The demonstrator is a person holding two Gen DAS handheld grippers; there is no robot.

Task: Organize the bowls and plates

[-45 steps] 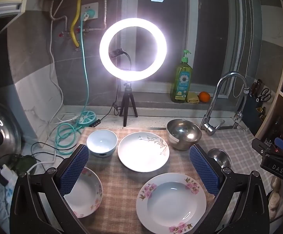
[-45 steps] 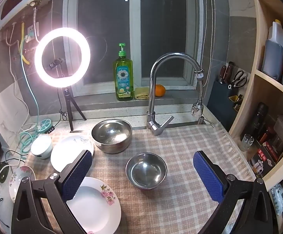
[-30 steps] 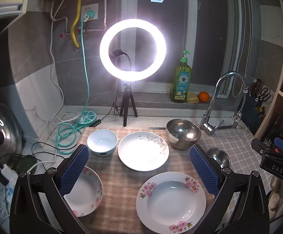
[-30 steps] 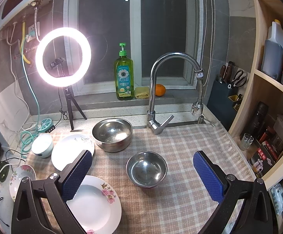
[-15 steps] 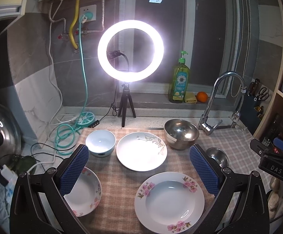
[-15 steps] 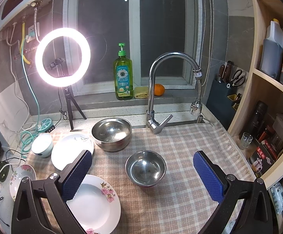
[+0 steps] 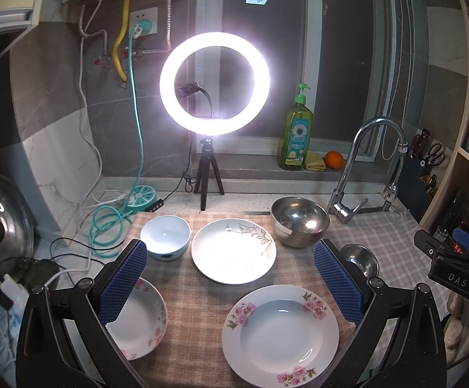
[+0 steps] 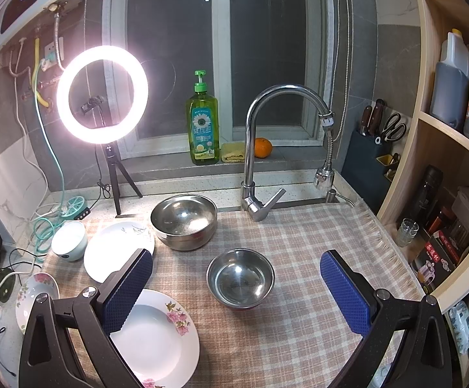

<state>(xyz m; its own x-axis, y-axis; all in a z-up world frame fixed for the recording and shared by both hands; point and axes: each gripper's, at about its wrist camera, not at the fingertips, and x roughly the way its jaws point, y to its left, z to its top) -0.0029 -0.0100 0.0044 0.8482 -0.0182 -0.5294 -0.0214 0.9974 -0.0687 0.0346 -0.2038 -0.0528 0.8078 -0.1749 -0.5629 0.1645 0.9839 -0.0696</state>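
Observation:
On the checked cloth (image 7: 189, 294) lie a large pink-flower plate (image 7: 279, 334), a plain white plate with a leaf print (image 7: 233, 250), a smaller flowered dish (image 7: 137, 320), a white bowl (image 7: 165, 237), a large steel bowl (image 7: 299, 221) and a small steel bowl (image 8: 240, 278). My left gripper (image 7: 231, 278) hangs open above the two plates, holding nothing. My right gripper (image 8: 236, 287) is open too, its blue pads either side of the small steel bowl and above it. The same dishes appear at left in the right wrist view: flower plate (image 8: 157, 346), white plate (image 8: 115, 250), large steel bowl (image 8: 184, 220).
A lit ring light on a tripod (image 7: 214, 84) stands behind the dishes. The tap (image 8: 260, 148) rises at the back, with a soap bottle (image 8: 202, 129) and an orange (image 8: 263, 147) on the sill. Cables and a teal hose (image 7: 108, 220) lie left; shelves (image 8: 444, 148) stand right.
Both views have drifted slightly; the dishes sit a touch further left in the frames than before. No dish has moved, and both grippers remain open.

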